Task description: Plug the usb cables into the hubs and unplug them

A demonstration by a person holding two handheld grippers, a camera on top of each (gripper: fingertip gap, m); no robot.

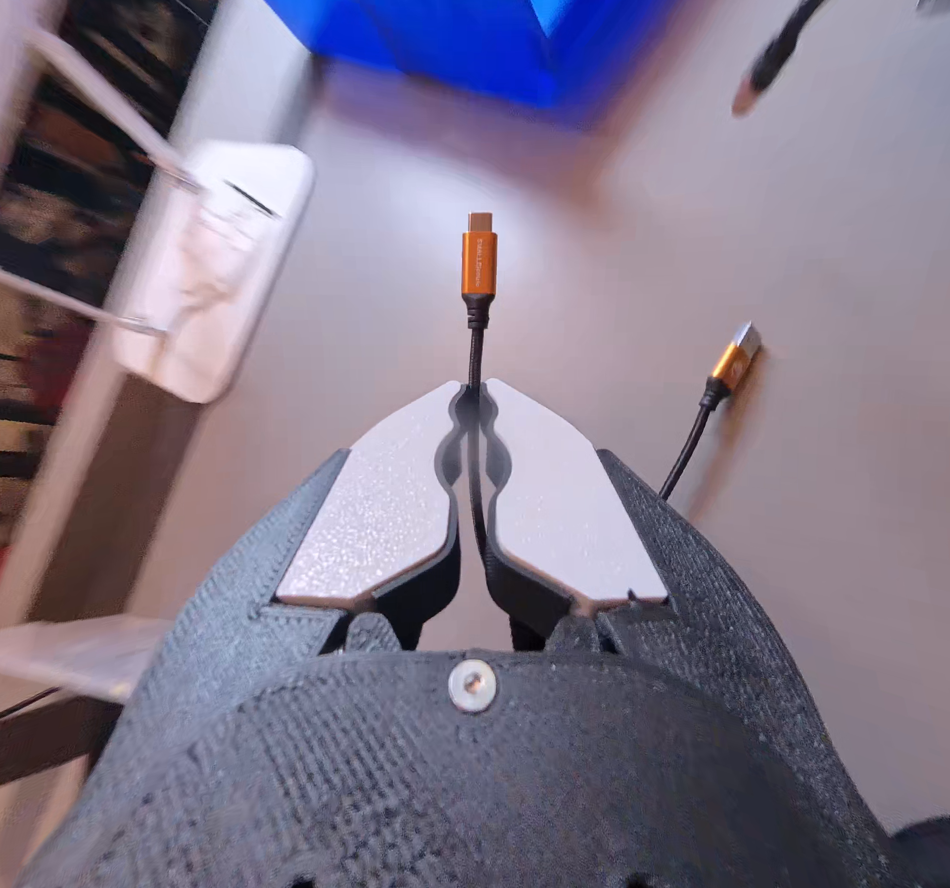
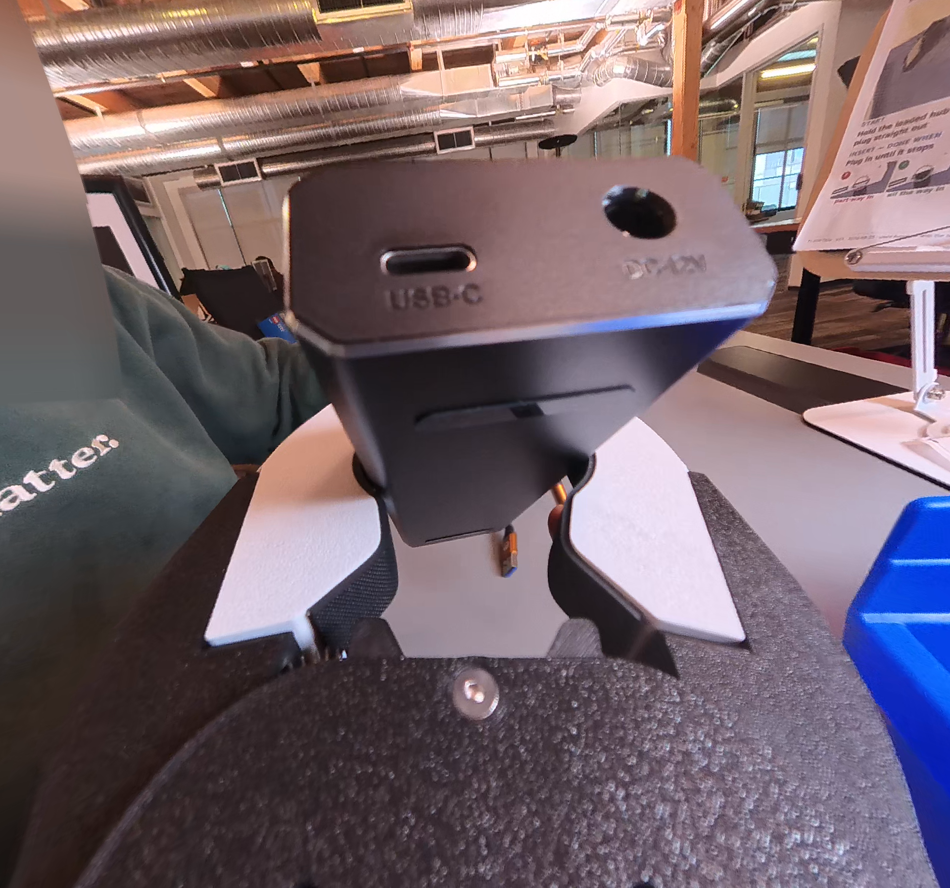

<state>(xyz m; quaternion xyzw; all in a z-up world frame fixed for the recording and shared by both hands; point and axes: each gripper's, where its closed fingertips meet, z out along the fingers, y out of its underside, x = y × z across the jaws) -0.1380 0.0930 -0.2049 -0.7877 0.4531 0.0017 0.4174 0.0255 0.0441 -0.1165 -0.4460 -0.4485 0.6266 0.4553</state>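
Left wrist view: my left gripper clenches the cable, plug at frame centre. My right gripper grasps the hub, port exposed. Insertion pending; next I judge alignment needed.

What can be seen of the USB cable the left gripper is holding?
The cable is thin, dark and braided, shut between the left gripper's pale fingers just behind its plug. The plug has an orange metallic shell, a dark strain relief and a small rounded metal tip, free and inserted in nothing, pointing straight ahead. Behind the grip the cord runs back between the fingers. A second orange plug lies to the right on the table.
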